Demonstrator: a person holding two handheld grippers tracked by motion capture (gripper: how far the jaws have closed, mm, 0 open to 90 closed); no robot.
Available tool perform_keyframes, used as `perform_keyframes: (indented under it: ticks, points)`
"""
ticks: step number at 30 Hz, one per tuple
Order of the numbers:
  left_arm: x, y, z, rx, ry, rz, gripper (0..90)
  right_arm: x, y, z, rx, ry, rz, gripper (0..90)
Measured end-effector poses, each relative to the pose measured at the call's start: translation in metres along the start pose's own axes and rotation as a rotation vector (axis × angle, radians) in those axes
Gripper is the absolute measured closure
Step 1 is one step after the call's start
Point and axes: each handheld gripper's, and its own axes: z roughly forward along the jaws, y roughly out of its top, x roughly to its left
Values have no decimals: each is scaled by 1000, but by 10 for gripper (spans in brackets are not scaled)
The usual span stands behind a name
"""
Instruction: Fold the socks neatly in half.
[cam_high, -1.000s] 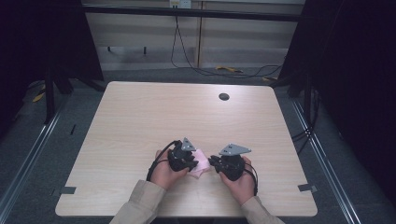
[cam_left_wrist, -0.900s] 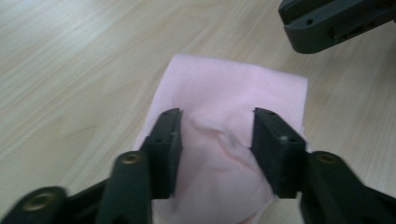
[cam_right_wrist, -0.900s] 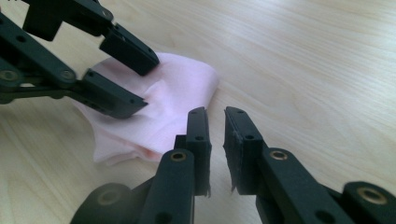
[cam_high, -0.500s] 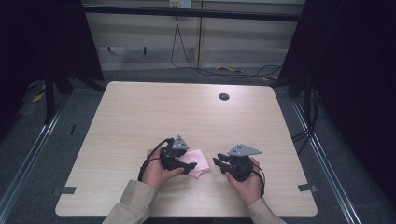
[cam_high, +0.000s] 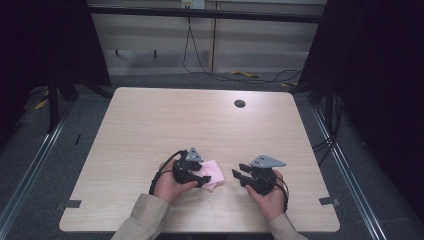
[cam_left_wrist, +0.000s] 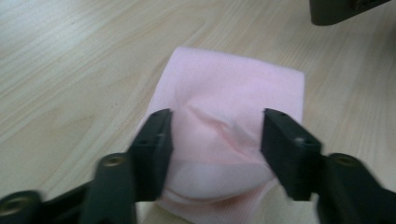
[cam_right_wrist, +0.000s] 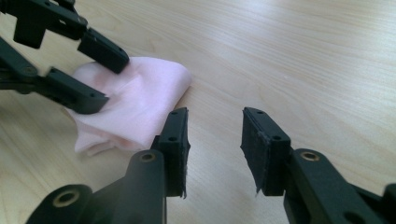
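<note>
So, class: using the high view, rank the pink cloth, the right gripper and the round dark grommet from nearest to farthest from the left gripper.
1. Pink cloth, under the left gripper, jaws astride it.
2. Right gripper, across a gap of bare table.
3. Round dark grommet, near the table's far edge.

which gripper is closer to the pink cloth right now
Left. The left gripper sits over the pink cloth, jaws open astride its bunched middle. The right gripper is off to the cloth's side on bare table, jaws open and empty.
</note>
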Motion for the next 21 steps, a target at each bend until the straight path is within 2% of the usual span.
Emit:
perform_keyframes:
  ticks: [1, 5, 10, 21]
  points:
    - [1, 1, -3, -14, 1, 0, 325, 0, 0, 0, 1, 0, 0, 601]
    - [7, -1, -14, -55, 5, -8, 275, 2, -1, -1, 2, -4, -23, 561]
    - [14, -6, -24, -67, -1, -44, 256, 2, -1, -1, 5, -2, -35, 510]
    - [24, -18, -40, -84, 15, -68, 213, 1, -1, -4, 19, 48, -67, 366]
